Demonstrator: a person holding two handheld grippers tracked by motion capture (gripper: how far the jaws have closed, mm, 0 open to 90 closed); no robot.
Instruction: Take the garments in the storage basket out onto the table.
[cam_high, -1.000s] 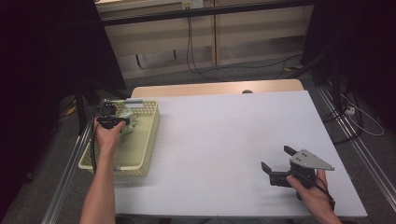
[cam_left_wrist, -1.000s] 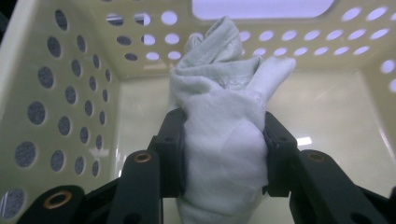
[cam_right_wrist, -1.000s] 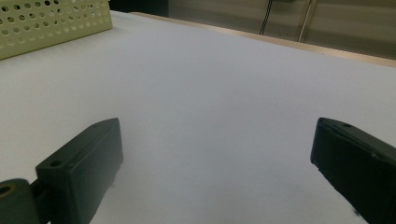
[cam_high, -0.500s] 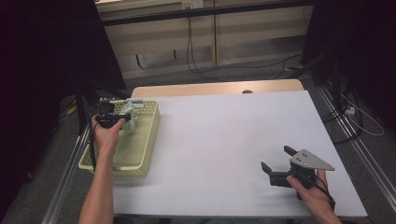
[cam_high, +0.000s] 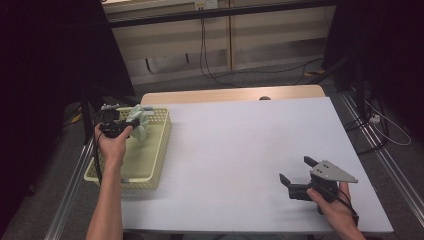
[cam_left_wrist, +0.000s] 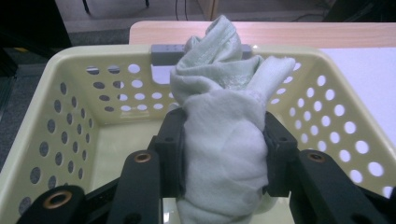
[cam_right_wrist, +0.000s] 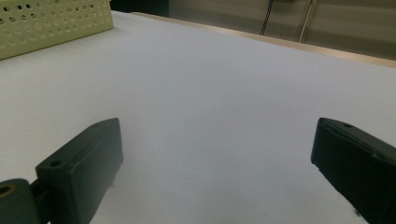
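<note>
Lifted a little since a second ago, the left gripper (cam_left_wrist: 224, 154) has its black jaws partly closed on a soft, crumpled pale-green cloth (cam_left_wrist: 224, 140), pads pressing both sides of the bundle, which hangs over the far end of the cream plastic basket (cam_left_wrist: 56, 107) with round-holed walls and a rolled rim. Beyond the basket's right wall the smooth white table (cam_high: 240, 150) lies broad and flat. Near its front right corner, well apart, the right gripper (cam_right_wrist: 215, 163) rests with jaws spread wide, gripping nothing.
</note>
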